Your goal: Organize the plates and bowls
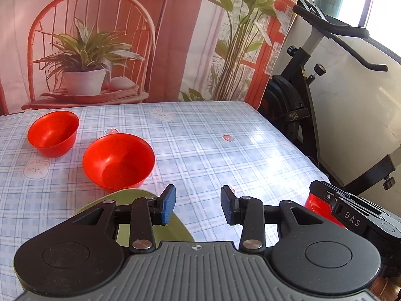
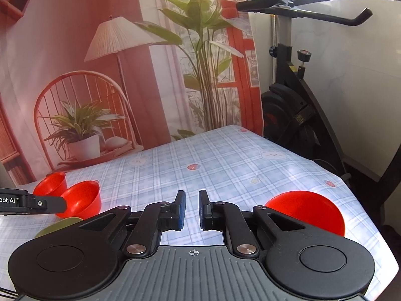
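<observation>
Two red bowls stand upright at the left of the checked tablecloth: a smaller one farther back and a wider one nearer. A green plate lies just in front of the wider bowl, partly hidden under my left gripper. That gripper is open above the cloth with nothing between its pads. A third red bowl sits near the table's right edge, just right of my right gripper. The right gripper's pads stand a narrow gap apart and hold nothing.
The table ends at the right beside a black exercise bike. A printed backdrop with a chair and plants hangs directly behind the far edge. Bare cloth lies between the left bowls and the right bowl.
</observation>
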Tool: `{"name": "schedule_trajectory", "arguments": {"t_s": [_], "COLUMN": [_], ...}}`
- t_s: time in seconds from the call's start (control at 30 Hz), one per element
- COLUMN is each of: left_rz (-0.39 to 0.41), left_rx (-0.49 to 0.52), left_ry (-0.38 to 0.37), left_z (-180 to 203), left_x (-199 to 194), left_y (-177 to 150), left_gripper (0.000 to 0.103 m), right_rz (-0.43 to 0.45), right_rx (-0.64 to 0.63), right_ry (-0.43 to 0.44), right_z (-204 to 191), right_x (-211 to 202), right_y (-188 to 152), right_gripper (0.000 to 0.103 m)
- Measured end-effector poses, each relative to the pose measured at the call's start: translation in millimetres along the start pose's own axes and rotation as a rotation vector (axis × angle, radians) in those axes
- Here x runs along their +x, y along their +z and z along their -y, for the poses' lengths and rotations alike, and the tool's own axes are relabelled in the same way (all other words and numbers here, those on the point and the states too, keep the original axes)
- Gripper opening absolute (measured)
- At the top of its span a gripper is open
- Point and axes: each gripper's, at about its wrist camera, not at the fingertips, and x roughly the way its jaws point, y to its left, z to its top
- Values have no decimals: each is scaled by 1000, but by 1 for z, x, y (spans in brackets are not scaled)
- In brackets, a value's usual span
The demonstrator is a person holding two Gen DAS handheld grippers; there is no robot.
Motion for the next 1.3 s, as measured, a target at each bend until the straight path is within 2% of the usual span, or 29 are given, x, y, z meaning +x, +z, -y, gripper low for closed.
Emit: {"name": "schedule_trajectory", "arguments": {"t_s": [0.23,0.43,0.6,0.8,0.9,1.03,1.17,1.23,1.27,1.3], "left_rz": [-37,-66,-120,-116,-144,-167,-194,-198,-193,-189], "left_rx": [99,123,137,170,172,211,194,201,214,233], "left_ry": [-92,-213,-252,-279,-297,-262,-286,-295,-295,-289], "left_z": [57,92,114,136,144,154,154,153,153,153], "left_x": [36,64,94,111,124,137,146,146,145,143], "left_y": [-12,-26,-35,-30,-28,-32,-36,-38,-39,-40], "left_gripper": [43,45,45,45,45,45,44,35,21,17], "right_rz": [34,12,11,-10,-17,-37,-56,-62,-63,-63], "right_rx": [41,72,115,160,192,228,248,256,260,261], "right_ry": [-131,-209,-273,-277,-254,-254,-246,-241,-236,-236], "right_z": [57,97,122,136,138,141,143,142,141,140], "right_x": [-11,-11,-7,0,4,10,14,15,15,16], "right_y": [-4,-16,-28,-39,-42,-45,-47,-49,-50,-50], "right_gripper": [16,17,21,22,22,22,20,19,15,13]}}
